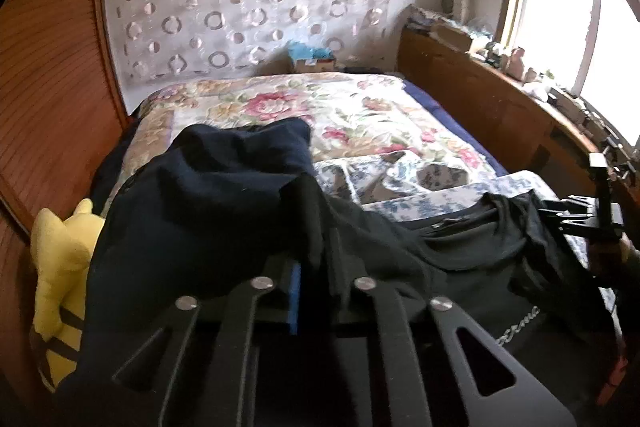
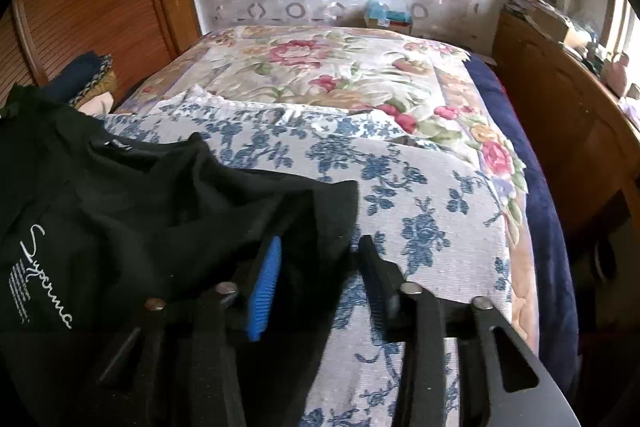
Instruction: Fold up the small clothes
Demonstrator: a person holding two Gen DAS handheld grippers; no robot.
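The left claw pinches the black T-shirt and the right claw looks parted around its edge; soft, limp cloth, best gripped at hems.

The black T-shirt carries white cursive lettering on its front; it appears to read "Supreme", though the final letters are uncertain. Several lines of small white print sit beside it and are too small to read. A small tag at the neckline bears white print, illegible. In the left wrist view, only the tail of the lettering shows.
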